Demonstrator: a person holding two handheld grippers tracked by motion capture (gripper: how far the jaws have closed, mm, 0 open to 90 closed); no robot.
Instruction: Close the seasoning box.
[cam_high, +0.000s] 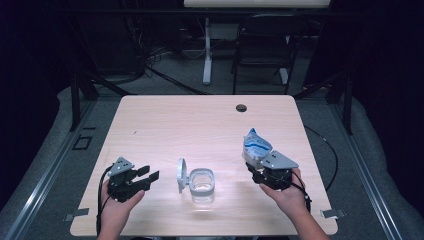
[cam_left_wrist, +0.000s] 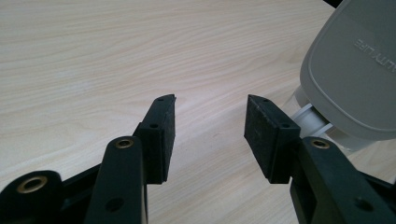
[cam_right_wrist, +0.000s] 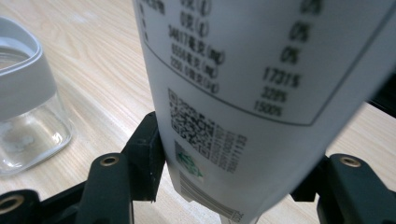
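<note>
Work appears to stand at an early-to-middle stage: the clear jar (cam_high: 202, 185) sits near the front edge of the wooden table (cam_high: 200, 120), its grey hinged lid (cam_high: 181, 175) already swung open and standing upright at the jar's left side, so opening looks done. Judging by what is in hand, filling the jar from the pouch is what is left, and no pouring is under way.

The right gripper (cam_high: 261, 172) is clamped on a white-and-blue pouch (cam_high: 255, 145), which it holds upright above the table, to the right of the jar and apart from it. In the right gripper view the jaws press on both sides of the pouch's lower end (cam_right_wrist: 261, 93), which bears a nutrition table, a QR code and a barcode. Whether the pouch's top is cut open I cannot tell.

The left gripper (cam_high: 146, 177) hovers just left of the lid with its jaws spread and nothing between them; in the left gripper view the black pads (cam_left_wrist: 163, 135) frame bare tabletop, with the grey lid (cam_left_wrist: 355, 74) close at the right.

As for contents, the jar (cam_right_wrist: 28, 116) looks nearly empty: through the glass only a faint whitish trace shows at the bottom, too unclear to name. What is inside the pouch is hidden.
</note>
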